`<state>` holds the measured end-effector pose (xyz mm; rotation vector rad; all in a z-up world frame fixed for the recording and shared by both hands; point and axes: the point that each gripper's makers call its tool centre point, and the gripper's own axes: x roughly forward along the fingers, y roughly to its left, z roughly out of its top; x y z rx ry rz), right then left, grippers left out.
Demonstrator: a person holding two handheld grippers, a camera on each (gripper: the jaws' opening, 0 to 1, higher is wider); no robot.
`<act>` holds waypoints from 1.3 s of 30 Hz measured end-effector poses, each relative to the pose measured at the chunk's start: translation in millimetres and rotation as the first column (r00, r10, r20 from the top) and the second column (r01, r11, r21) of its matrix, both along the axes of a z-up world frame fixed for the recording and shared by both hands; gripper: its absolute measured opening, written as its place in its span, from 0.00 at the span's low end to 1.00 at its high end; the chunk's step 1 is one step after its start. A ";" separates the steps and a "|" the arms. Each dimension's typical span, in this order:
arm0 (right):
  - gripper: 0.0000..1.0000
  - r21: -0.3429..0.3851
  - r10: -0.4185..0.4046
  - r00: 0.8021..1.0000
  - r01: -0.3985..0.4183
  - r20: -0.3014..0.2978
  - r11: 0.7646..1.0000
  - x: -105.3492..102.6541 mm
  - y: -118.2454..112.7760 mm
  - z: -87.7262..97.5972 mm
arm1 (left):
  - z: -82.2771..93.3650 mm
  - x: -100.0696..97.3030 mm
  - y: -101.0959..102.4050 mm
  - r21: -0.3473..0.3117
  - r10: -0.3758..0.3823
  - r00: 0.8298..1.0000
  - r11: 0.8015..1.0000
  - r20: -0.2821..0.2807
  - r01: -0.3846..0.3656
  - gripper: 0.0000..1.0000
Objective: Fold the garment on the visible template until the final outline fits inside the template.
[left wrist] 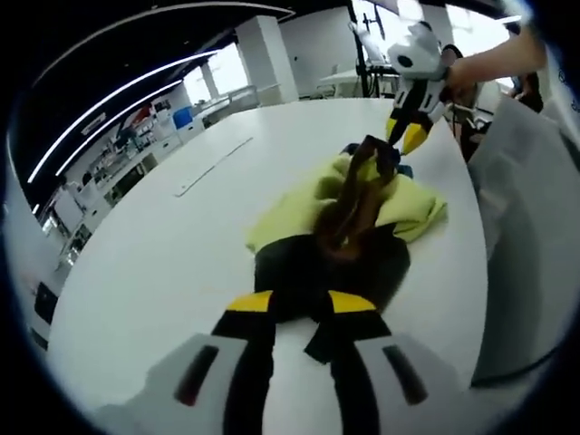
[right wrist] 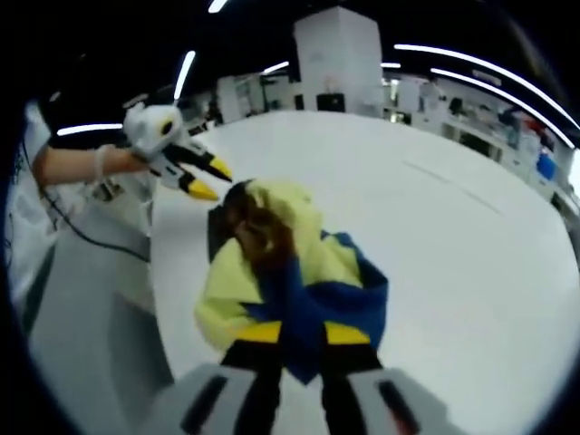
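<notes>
The garment [left wrist: 362, 213] lies bunched in a heap on the white table [left wrist: 163, 254], with yellow-green, black, brown and blue parts. In the left gripper view, my left gripper [left wrist: 299, 304] stands open at the heap's near side, and black cloth [left wrist: 317, 272] lies between its jaws. My right gripper [left wrist: 407, 134] hangs at the far end by the brown fold [left wrist: 358, 195]. In the right gripper view, my right gripper [right wrist: 304, 333] is open, with blue cloth [right wrist: 313, 308] lying between its jaws. My left gripper [right wrist: 208, 179] is held at the heap's [right wrist: 272, 254] far edge with its tips apart.
A thin line [left wrist: 213, 168] is marked on the table away from the heap, also in the right gripper view as a faint line [right wrist: 449, 186]. The table edge [left wrist: 476, 272] runs close beside the garment. A person in white [left wrist: 535, 208] stands there. Shelves and desks line the background.
</notes>
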<state>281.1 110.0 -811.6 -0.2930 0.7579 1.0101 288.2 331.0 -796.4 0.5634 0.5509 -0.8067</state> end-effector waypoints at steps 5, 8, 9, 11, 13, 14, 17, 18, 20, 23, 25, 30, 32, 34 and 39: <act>0.03 0.005 0.002 1.000 -0.002 -0.011 1.000 -1.5 0.8 0.1 | -0.1 2.5 -5.0 0.052 -0.044 0.999 0.998 0.014 0.043 0.18; 0.01 0.006 -0.001 1.000 0.001 -0.014 1.000 -2.0 0.5 -0.1 | -5.4 1.8 -7.2 0.093 -0.082 0.997 0.992 0.014 0.080 0.16; 0.01 0.007 -0.004 1.000 0.004 -0.015 1.000 -2.1 0.2 -0.2 | -7.0 2.2 -8.0 0.101 -0.088 0.996 0.991 0.013 0.087 0.16; 0.01 0.012 -0.008 1.000 0.009 -0.016 1.000 -2.2 -0.2 0.2 | -8.8 3.2 -8.8 0.109 -0.092 0.996 0.990 0.010 0.090 0.15; 0.01 0.018 -0.014 1.000 0.014 -0.019 1.000 -2.0 -0.1 0.5 | -10.8 3.5 -9.6 0.121 -0.099 0.995 0.988 0.010 0.098 0.14; 0.01 0.021 -0.016 1.000 0.016 -0.020 1.000 -1.9 -0.1 0.3 | -11.3 3.4 -10.0 0.122 -0.103 0.995 0.987 0.010 0.101 0.13; 0.00 0.020 -0.015 1.000 0.016 -0.020 1.000 -2.1 -0.4 -0.1 | -14.3 3.2 -9.5 0.133 -0.103 0.995 0.986 0.002 0.102 0.10; 0.00 0.020 -0.014 1.000 0.015 -0.020 1.000 -2.3 -0.2 -0.2 | -15.1 3.0 -8.7 0.142 -0.103 0.995 0.985 0.002 0.102 0.09; 0.00 0.020 -0.015 1.000 0.015 -0.020 1.000 -2.0 -0.5 -1.2 | -16.1 2.9 -7.3 0.154 -0.104 0.995 0.983 0.003 0.103 0.07; 0.00 0.022 -0.015 1.000 0.016 -0.022 1.000 -2.0 -0.2 -0.5 | -16.9 2.1 -5.6 0.160 -0.103 0.995 0.982 0.001 0.102 0.05; 0.00 0.023 -0.016 1.000 0.016 -0.023 1.000 -2.3 0.0 -0.5 | -16.6 0.6 -5.0 0.165 -0.104 0.995 0.981 0.002 0.102 0.04; 0.00 0.025 -0.019 1.000 0.020 -0.025 1.000 -2.4 0.1 -1.5 | -18.1 -2.8 -1.9 0.165 -0.100 0.995 0.981 -0.002 0.099 0.01; 0.00 0.025 -0.017 1.000 0.018 -0.025 1.000 -2.8 0.5 -1.8 | -18.9 -3.6 -1.1 0.166 -0.097 0.995 0.981 -0.006 0.097 0.00; 0.00 0.025 -0.017 1.000 0.017 -0.027 1.000 -2.8 0.2 -2.0 | -19.5 -3.8 -0.6 0.168 -0.096 0.995 0.981 -0.005 0.095 0.00; 0.00 0.025 -0.021 0.999 0.022 -0.028 0.999 -3.2 -1.0 -2.1 | -17.7 -4.1 -1.5 0.156 -0.077 0.997 0.985 -0.010 0.078 0.00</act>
